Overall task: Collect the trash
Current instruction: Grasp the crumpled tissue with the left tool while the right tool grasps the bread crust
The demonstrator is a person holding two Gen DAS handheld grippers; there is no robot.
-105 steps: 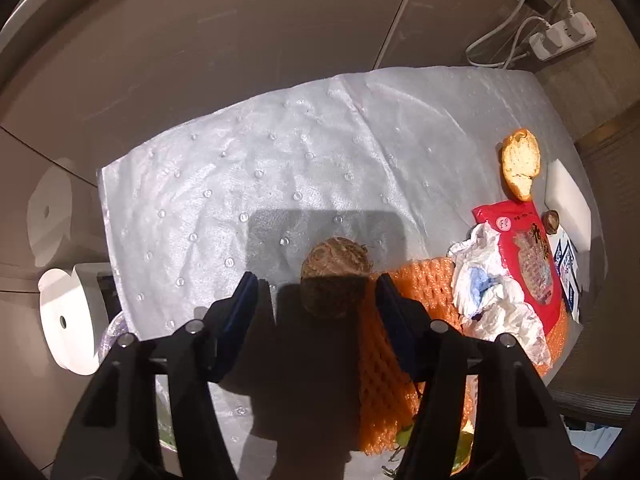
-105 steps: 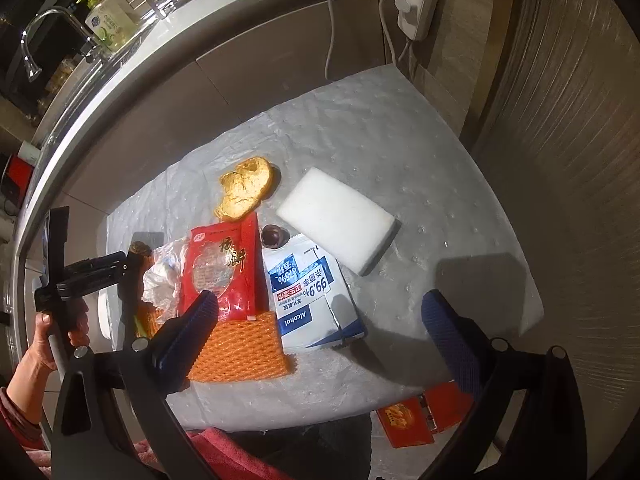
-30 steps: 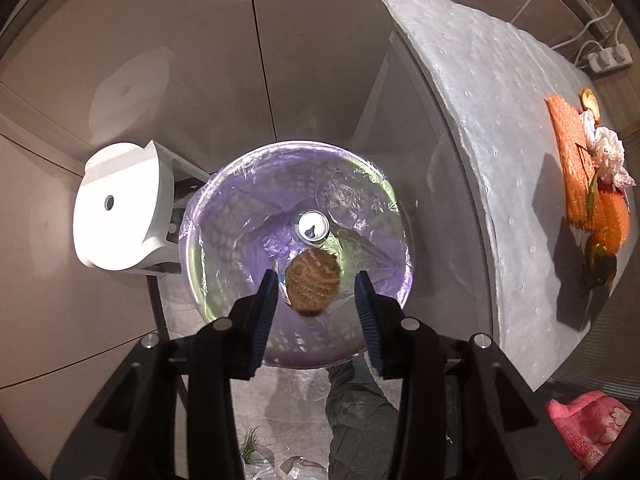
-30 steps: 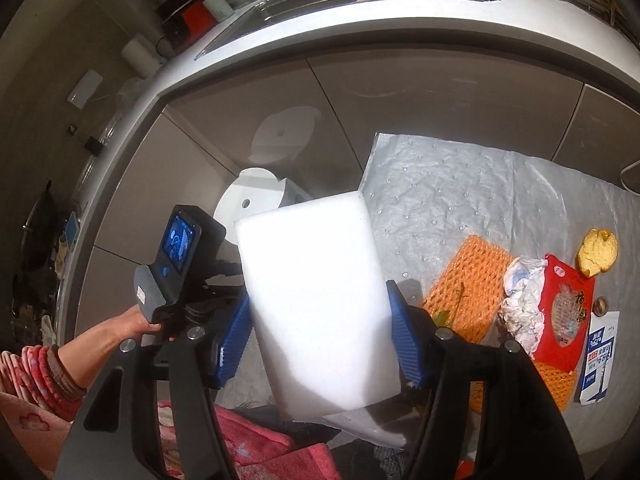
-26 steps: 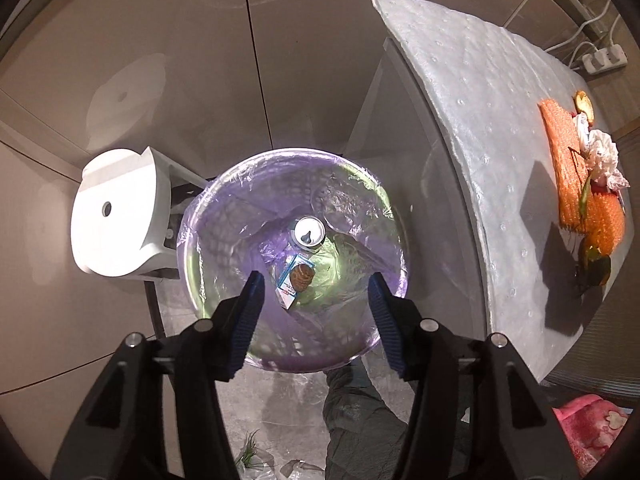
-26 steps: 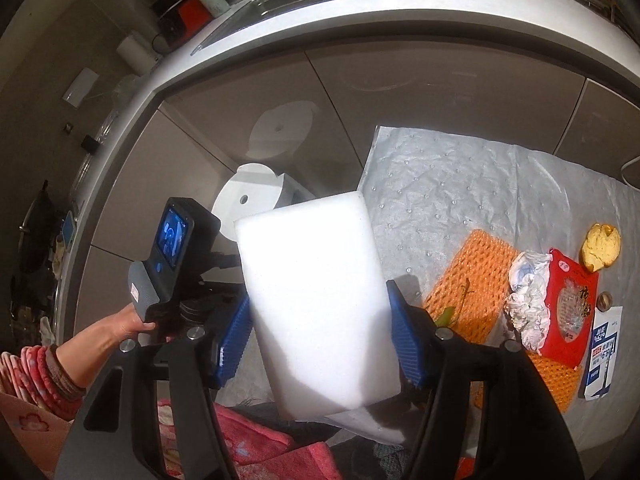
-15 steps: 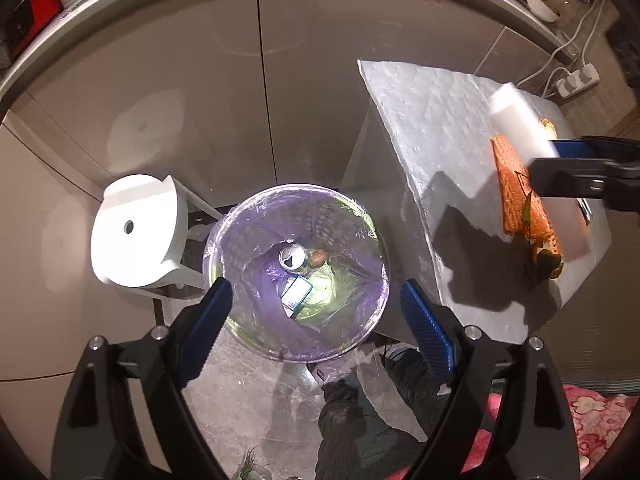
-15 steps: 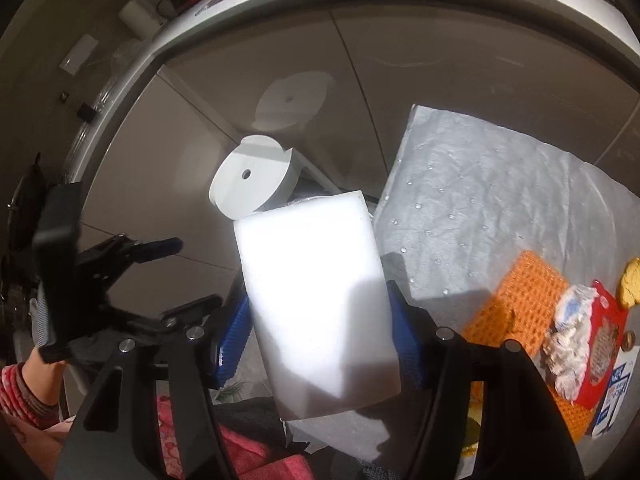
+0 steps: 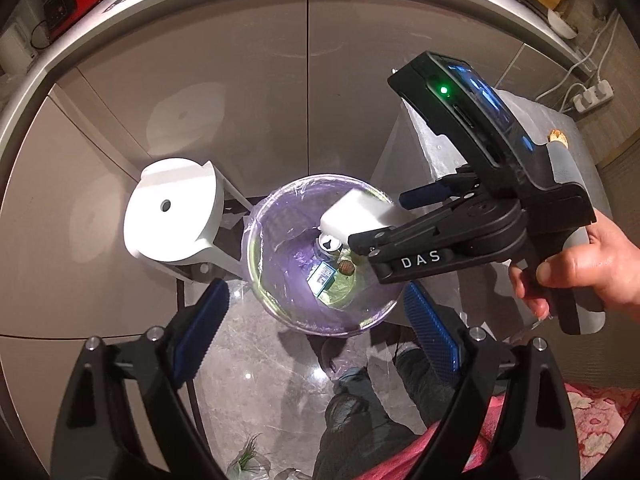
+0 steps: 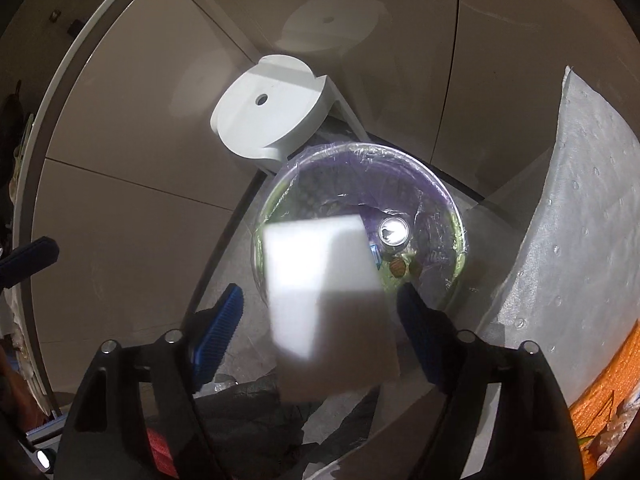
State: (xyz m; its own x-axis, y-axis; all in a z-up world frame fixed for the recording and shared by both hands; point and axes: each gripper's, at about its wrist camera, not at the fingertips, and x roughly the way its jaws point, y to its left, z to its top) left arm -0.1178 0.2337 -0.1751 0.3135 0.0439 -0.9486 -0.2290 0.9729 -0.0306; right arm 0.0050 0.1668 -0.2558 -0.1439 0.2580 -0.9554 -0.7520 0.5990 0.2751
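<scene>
A round trash bin [image 9: 280, 208] lined with a purple bag stands on the floor; a can [image 9: 329, 243], a small carton [image 9: 321, 276] and a brown ball [image 9: 346, 267] lie inside. My left gripper [image 9: 316, 324] is open and empty above the bin's near rim. My right gripper [image 10: 320, 320] has its jaws spread, with gaps on both sides of the white foam block [image 10: 320, 276], which hangs over the bin [image 10: 440, 192]. In the left wrist view the block [image 9: 356, 214] sticks out from the right gripper [image 9: 380, 224] above the bin.
A white round stool [image 9: 172, 208] stands left of the bin, against beige cabinet doors. The foam-covered table [image 10: 580, 208] is to the right, with orange fruit netting [image 10: 608, 372] at its near corner. Pink cloth [image 9: 580, 432] and dark trousers lie below.
My left gripper let the brown ball fall into the bin, opened wide and rose. My right gripper carried the foam block from the table to above the bin and its jaws have spread.
</scene>
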